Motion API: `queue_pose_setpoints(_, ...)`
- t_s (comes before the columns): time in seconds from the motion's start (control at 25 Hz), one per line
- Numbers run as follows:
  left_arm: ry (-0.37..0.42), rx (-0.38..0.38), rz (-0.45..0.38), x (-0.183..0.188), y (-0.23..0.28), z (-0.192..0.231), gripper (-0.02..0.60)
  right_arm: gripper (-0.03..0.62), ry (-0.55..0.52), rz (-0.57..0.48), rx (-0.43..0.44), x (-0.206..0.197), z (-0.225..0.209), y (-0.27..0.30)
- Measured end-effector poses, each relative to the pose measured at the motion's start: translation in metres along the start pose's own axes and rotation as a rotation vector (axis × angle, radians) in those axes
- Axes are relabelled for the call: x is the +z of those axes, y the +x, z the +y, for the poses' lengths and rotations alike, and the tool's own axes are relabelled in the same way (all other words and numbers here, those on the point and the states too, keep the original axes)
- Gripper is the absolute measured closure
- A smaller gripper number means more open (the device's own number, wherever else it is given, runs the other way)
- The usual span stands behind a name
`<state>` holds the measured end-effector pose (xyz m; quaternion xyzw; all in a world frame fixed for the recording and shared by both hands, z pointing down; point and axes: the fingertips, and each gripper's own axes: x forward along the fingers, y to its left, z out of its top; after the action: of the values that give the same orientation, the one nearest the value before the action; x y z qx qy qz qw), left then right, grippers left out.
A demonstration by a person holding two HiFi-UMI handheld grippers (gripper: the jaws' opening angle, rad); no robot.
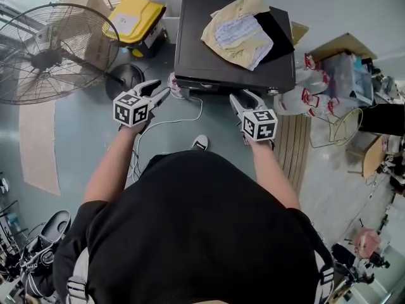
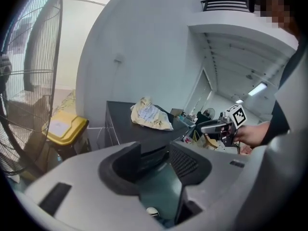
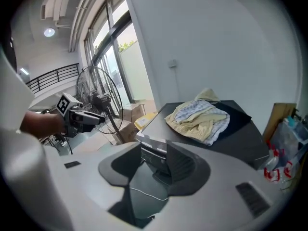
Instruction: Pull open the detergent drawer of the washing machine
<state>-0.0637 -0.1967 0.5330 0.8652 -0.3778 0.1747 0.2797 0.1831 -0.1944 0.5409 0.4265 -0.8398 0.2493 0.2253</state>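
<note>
Your two hands are held out in front of you, one claw in each. Your left gripper [image 1: 159, 91] has its jaws spread apart with nothing between them, and through the gap you see only the floor and the front of the machine. Your right gripper [image 1: 243, 100] is spread apart and holds nothing too. Both claws point at the washing machine [image 1: 196, 33] and are close to its front edge, but neither one touches it.

A white cable [image 1: 183, 118] lies on the floor between the two claws, and the tip of a shoe [image 1: 200, 142] shows just below it.

The washing machine has a dark flat top. The detergent drawer belongs to the front face, under the front edge of the top. In the right gripper view a pale strip [image 3: 153, 143] shows at the front left corner (it is too small to tell if that is the drawer). Nothing sticks out from the front.

A pile of cloths [image 1: 240, 30] lies on the top, near its back edge and right side.

Farther off to the left stand a big fan [image 1: 47, 52] and a yellow bin [image 1: 134, 19].
</note>
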Motion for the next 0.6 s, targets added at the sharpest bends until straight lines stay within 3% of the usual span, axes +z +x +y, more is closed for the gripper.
queue_pose_setpoints(0.6, 0.032, -0.06, 0.133, -0.039, 0.05, 0.034, 0.391, 0.425, 0.043, 0.11, -0.046, -0.048, -0.022, 0.06)
